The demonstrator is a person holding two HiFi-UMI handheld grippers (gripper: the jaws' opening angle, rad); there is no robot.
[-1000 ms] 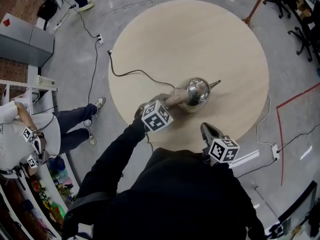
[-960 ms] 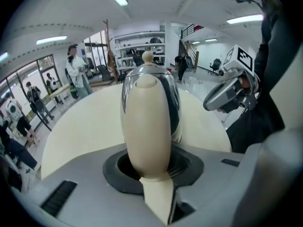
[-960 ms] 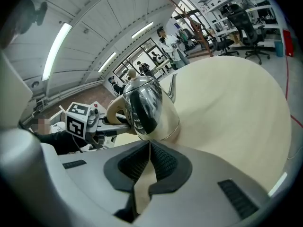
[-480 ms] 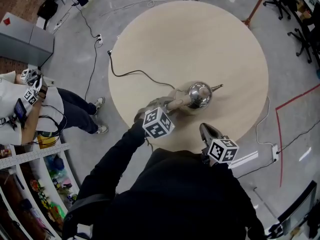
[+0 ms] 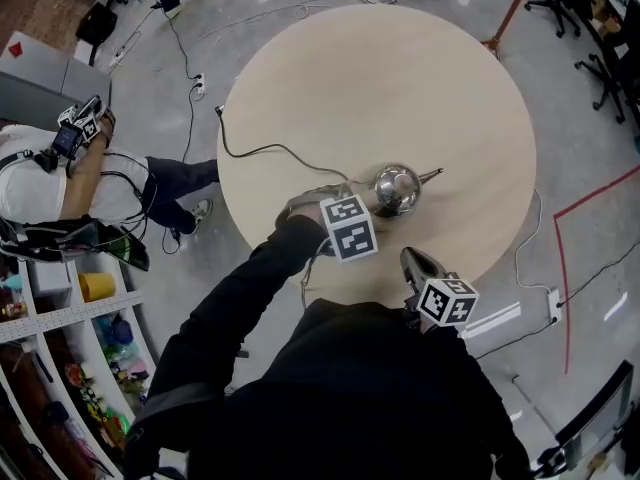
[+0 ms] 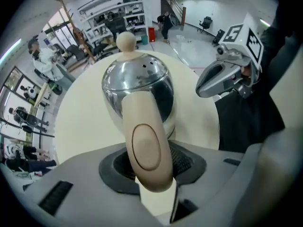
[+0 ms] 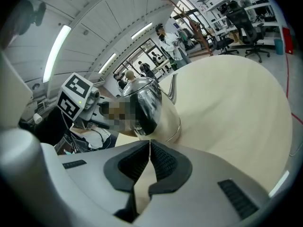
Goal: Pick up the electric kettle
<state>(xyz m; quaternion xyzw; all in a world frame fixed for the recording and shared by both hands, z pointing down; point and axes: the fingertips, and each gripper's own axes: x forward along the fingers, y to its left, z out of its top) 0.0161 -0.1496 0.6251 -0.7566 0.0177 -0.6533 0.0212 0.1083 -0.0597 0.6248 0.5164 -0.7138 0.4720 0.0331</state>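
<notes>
Round beige table (image 5: 400, 78): kettle (image 5: 397, 188) upright; left gripper (image 6: 154, 167) jaws just opening around handle (image 6: 146, 136); right gripper (image 7: 150, 151) jaws closed, empty.

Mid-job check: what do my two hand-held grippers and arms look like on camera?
The left hand-held gripper and right hand-held gripper match: smooth light-grey moulded shells, black ribbed pads. Each carries a white cube printed with black square markers. The sleeves are long and black. The left one's jaws have just been opening, the kettle handle between them.
</notes>
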